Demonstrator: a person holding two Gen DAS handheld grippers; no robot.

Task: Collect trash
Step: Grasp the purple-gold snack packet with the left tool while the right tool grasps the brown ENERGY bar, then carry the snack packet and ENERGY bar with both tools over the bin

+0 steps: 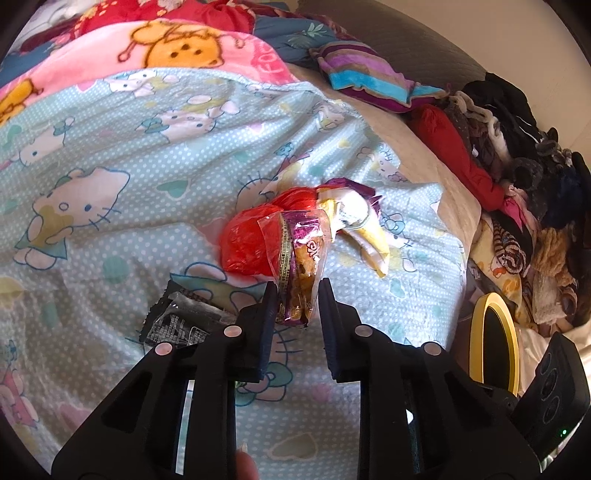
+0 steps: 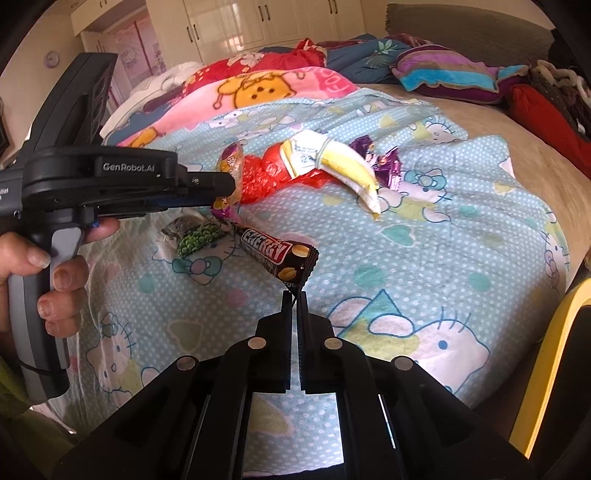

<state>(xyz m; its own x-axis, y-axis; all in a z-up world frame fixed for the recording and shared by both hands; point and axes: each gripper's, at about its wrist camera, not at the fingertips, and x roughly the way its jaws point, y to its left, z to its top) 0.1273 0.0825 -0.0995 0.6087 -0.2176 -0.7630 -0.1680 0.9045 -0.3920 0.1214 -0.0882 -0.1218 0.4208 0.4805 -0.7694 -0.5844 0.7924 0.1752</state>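
On the blue cat-print sheet lies a heap of trash: a red plastic bag, a white-and-yellow packet and a purple foil wrapper. My left gripper is shut on a purple-and-gold snack wrapper, lifted just in front of the red bag; the right wrist view shows it hanging from that gripper. My right gripper is shut on the corner of a dark "ENERGY" bar wrapper, held above the sheet. A black wrapper and a green one lie flat below the left gripper.
A yellow-rimmed bin stands off the bed's near right edge. Piled clothes line the right side, with a striped pillow and a pink blanket further back. A person's hand grips the left handle. White cupboards stand behind the bed.
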